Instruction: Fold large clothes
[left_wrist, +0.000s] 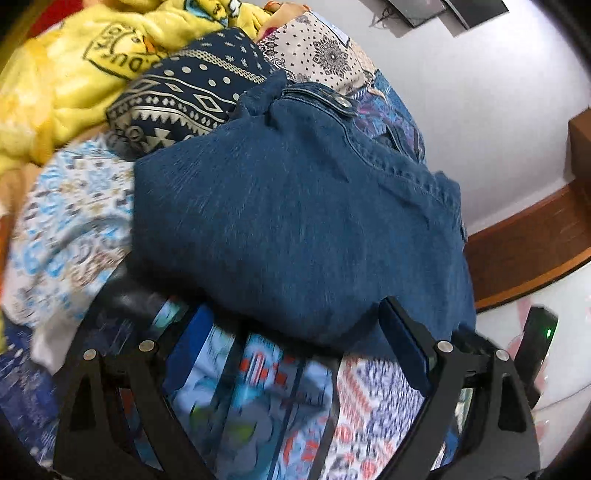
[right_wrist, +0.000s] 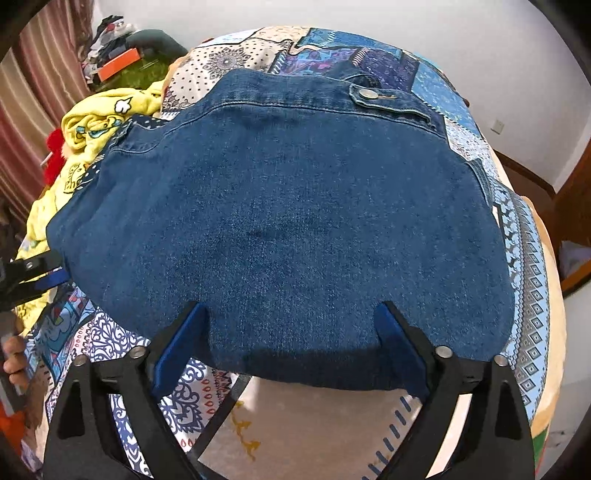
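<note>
A folded blue denim garment (right_wrist: 288, 221) lies on the patterned bedspread (right_wrist: 528, 280), its buttoned tab (right_wrist: 365, 94) at the far side. It also shows in the left wrist view (left_wrist: 295, 221). My right gripper (right_wrist: 291, 325) is open, its fingers standing wide at the garment's near edge, with denim between them. My left gripper (left_wrist: 255, 306) is open at the garment's near left edge, blurred by motion; its left finger is smeared. The left gripper also shows at the left edge of the right wrist view (right_wrist: 40, 273).
A yellow fleece garment (left_wrist: 74, 74) and a navy patterned cloth (left_wrist: 192, 92) lie heaped beyond the denim. A wooden bed frame (left_wrist: 532, 251) and white wall are to the right. Striped curtains (right_wrist: 29, 110) and clutter (right_wrist: 118, 62) stand at the far left.
</note>
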